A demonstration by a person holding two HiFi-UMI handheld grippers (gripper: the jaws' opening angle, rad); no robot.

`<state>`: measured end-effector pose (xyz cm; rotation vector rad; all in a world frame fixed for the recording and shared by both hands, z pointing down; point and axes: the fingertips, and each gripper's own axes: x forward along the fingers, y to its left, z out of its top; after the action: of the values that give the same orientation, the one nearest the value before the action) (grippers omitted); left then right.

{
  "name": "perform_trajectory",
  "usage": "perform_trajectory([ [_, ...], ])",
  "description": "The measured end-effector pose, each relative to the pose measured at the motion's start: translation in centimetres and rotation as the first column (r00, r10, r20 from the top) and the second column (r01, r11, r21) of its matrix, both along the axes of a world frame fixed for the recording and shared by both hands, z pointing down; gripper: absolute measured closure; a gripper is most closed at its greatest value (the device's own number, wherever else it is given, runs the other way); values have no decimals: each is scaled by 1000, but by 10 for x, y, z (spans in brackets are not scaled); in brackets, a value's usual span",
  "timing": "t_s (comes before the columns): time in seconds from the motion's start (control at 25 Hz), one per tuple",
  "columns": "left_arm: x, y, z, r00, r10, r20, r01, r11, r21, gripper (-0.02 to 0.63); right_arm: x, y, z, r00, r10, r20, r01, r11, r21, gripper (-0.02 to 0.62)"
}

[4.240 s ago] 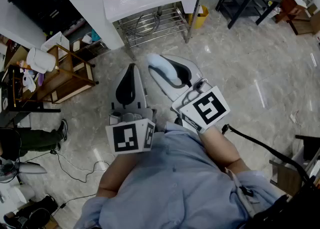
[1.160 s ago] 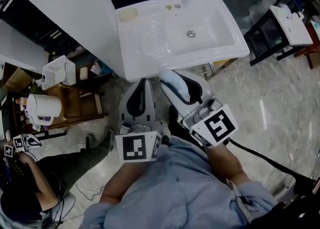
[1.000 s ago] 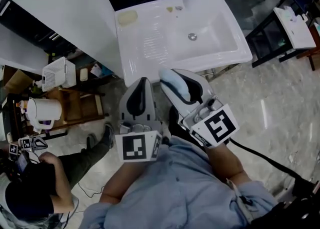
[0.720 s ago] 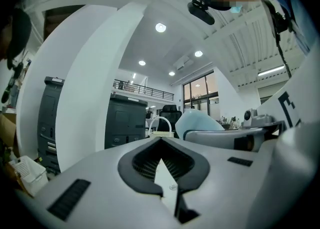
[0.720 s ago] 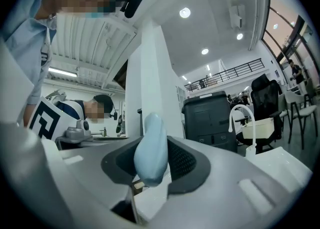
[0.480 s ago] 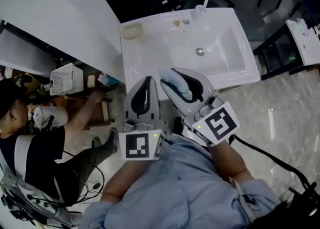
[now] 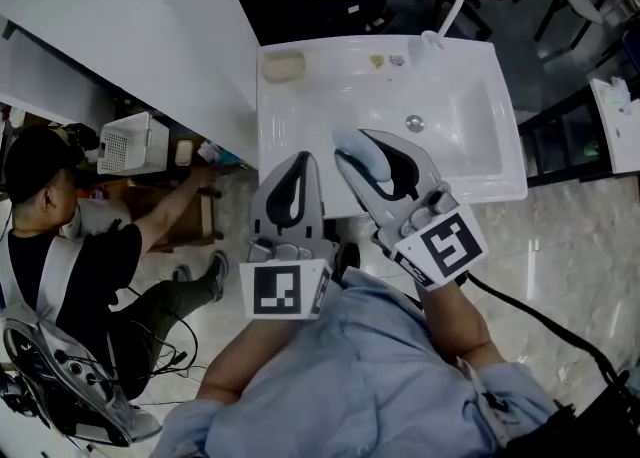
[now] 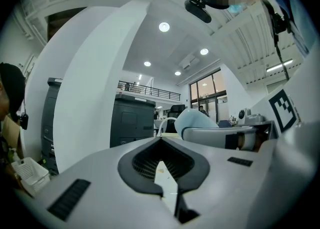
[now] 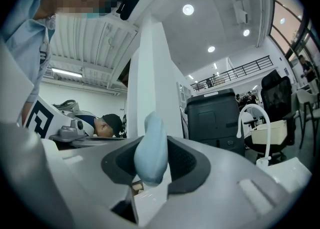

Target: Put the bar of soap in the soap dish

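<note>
Bar of soap [image 7: 362, 158]: a pale blue, smooth, rounded oblong, clamped on edge between the two dark pads of the right gripper [image 7: 372, 151], its upper end standing proud of the jaws; it is carried above the near part of the white sink [image 7: 300, 116]. Soap dish [image 7: 283, 67]: a small cream, round-cornered rectangle lying flat on the sink's far left corner, well apart from the soap.
</note>
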<state>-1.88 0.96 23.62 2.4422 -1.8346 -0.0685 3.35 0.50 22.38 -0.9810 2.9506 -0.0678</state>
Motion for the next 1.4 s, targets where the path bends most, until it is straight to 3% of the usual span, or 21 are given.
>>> perform_trajectory([
  [0.48,-40,-76,21,999,-21,-39,20,999,-34,601,-39,-78,16,999,-21,-44,19,999,-34,474],
  [0.64,-50,-100,36,1000,-17,-26,14,997,-76,601,-47,-104,32,998,-21,-56,17,997,-75,474],
  [0.84,-63,-131,48,999,-32,27,34,998,-53,601,-61,-138,52,998,-31,-56,26,996,-86,475],
  [1.04,-76,-159,75,999,-37,21,40,992,-117,601,-75,-164,78,997,-39,-73,27,987,-160,474],
  [1.4,-85,-172,100,999,-47,18,49,983,-177,601,-83,-184,101,996,-42,-83,25,979,-202,474],
])
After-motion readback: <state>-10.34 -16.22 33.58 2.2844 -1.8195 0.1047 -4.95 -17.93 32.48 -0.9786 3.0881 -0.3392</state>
